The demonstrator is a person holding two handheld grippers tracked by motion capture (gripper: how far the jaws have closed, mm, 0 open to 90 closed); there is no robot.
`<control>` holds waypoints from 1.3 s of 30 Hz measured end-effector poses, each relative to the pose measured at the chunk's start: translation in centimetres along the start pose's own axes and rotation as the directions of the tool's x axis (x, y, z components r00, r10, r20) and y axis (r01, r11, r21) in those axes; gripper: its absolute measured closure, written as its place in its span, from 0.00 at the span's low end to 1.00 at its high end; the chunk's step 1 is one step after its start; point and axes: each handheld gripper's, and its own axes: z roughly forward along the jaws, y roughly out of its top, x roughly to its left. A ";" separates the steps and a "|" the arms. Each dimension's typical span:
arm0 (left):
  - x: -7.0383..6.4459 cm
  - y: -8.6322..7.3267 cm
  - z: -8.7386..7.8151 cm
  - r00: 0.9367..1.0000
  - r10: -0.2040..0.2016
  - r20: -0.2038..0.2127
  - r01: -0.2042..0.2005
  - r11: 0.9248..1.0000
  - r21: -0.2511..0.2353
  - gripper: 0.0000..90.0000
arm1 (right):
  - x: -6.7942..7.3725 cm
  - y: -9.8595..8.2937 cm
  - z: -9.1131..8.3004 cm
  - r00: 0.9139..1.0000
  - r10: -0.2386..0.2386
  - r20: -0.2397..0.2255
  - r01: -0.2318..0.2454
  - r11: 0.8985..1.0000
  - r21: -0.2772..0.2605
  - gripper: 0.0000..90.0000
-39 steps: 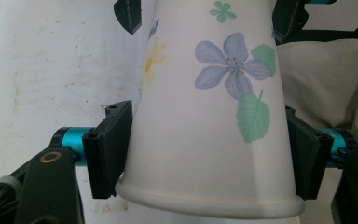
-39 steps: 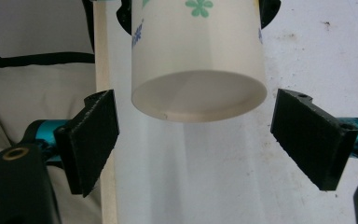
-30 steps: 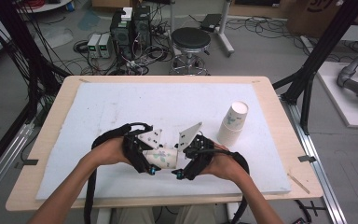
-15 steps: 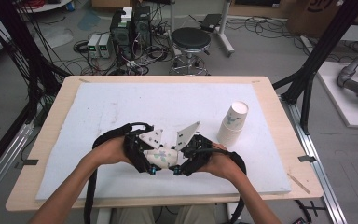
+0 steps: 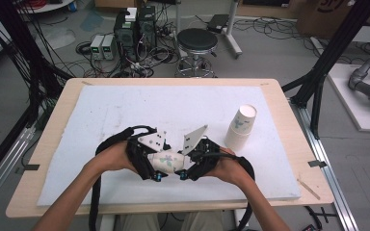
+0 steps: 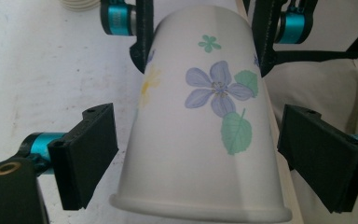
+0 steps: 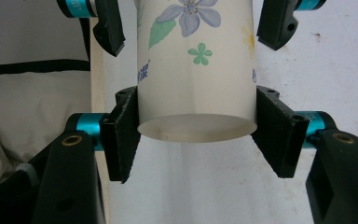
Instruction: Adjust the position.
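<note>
The left gripper (image 5: 155,166) sits low over the white foam board (image 5: 101,110), and in its own view the two black jaws stand wide on either side of the rim end of a flowered paper cup (image 6: 205,135), with a clear gap to the cup wall on each side. The cup (image 5: 166,161) lies on its side between the two tools, rim toward the left one and base toward the right one. The right gripper (image 5: 188,169) faces the left across the cup; in its view the jaws press against both sides of the cup (image 7: 196,70) just at its closed bottom end, clamped on it. Beyond and to the right of the right gripper, well apart, stands a stack of paper cups (image 5: 241,127), upright.
</note>
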 end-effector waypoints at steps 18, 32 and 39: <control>-1.1 -4.1 -3.0 0.989 -0.118 -0.092 0.080 0.936 -0.343 0.13 | -0.1 -3.9 -1.2 0.996 0.089 -0.019 -0.091 0.970 -0.225 0.42; -2.6 -7.1 -1.8 0.972 -0.218 -0.090 0.137 0.834 -0.535 0.12 | 0.5 -6.4 -1.2 0.991 0.134 -0.021 -0.131 0.904 -0.406 0.42; -3.0 -7.9 -0.5 0.965 -0.250 -0.074 0.159 0.790 -0.592 0.08 | 0.8 -7.0 -0.9 0.990 0.135 -0.028 -0.132 0.868 -0.479 0.42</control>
